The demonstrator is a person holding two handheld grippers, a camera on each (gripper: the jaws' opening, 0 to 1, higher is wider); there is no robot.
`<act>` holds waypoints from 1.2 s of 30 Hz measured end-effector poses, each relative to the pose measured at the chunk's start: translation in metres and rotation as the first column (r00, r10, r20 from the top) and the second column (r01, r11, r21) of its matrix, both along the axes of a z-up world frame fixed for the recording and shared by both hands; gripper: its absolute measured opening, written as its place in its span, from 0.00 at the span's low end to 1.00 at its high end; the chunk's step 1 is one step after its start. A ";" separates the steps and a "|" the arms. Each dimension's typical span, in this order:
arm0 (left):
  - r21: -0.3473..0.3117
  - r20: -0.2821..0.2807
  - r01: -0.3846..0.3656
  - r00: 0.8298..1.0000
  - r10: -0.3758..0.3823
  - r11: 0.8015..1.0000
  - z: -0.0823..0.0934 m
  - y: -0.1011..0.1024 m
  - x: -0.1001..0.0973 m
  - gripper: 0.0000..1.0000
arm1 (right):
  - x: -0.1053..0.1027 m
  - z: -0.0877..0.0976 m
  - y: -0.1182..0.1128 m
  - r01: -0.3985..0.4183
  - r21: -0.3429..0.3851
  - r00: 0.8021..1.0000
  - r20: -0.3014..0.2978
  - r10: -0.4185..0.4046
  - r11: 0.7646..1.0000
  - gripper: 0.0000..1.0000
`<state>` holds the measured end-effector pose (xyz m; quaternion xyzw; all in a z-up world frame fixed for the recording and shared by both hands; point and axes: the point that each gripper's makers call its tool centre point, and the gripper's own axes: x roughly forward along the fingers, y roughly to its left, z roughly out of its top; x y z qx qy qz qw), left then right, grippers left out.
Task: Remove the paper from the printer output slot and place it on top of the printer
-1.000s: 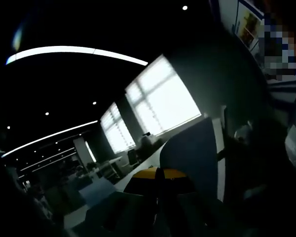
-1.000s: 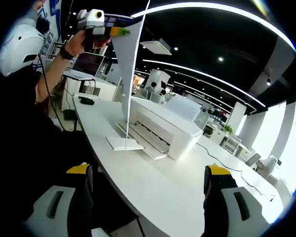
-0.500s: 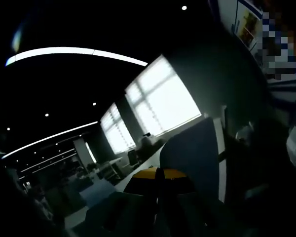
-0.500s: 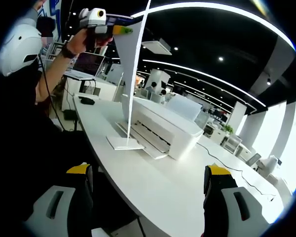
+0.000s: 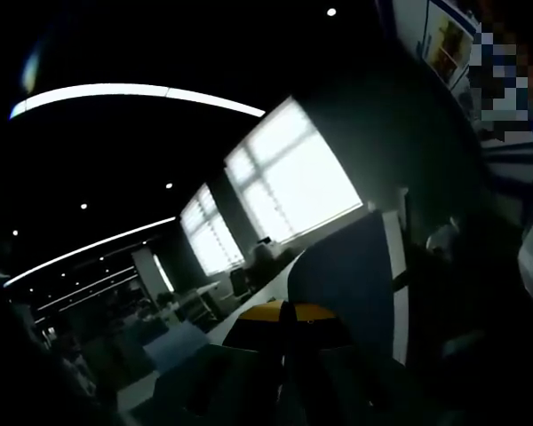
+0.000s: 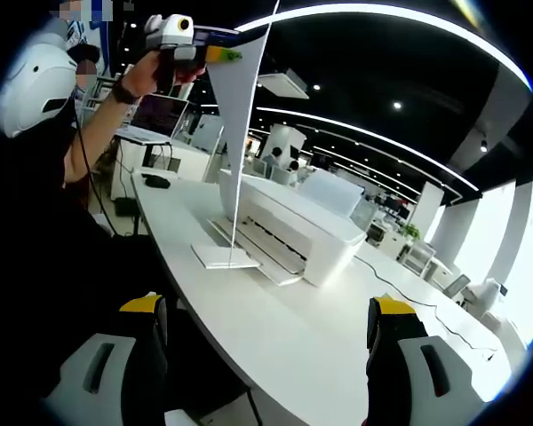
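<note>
Left gripper view: your left gripper (image 5: 289,312) has its yellow-tipped jaws pressed together at 6 o'clock, clamped on the paper (image 5: 351,284), which rises as a dim sheet toward 3 o'clock. Bright windows (image 5: 293,177) sit near centre; the rest is too dark to read.

Right gripper view: your right gripper (image 6: 266,333) stands with its 2 jaws wide apart at 7 and 5 o'clock, holding nothing. At 11 o'clock your hand (image 6: 147,75) holds the left gripper (image 6: 226,55) high, the paper (image 6: 235,115) hanging from it, lower edge just above the output tray. The white printer (image 6: 293,226) sits on the white table (image 6: 284,333) near centre.
</note>
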<state>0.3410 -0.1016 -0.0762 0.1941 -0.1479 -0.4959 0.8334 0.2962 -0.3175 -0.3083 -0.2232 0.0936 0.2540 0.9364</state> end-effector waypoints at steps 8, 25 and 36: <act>0.002 0.000 0.000 1.000 0.000 1.000 0.000 0.000 0.000 0.06 | 0.000 0.000 0.000 -0.001 -0.001 1.000 0.000 0.001 1.000 0.88; 0.005 0.003 -0.001 1.000 0.001 1.000 0.001 -0.001 0.001 0.06 | 0.001 0.000 0.004 -0.002 -0.001 1.000 0.000 0.002 1.000 0.88; 0.004 0.003 -0.004 1.000 0.004 1.000 0.002 -0.001 0.003 0.06 | 0.000 0.001 0.003 -0.002 0.000 1.000 0.002 0.002 1.000 0.89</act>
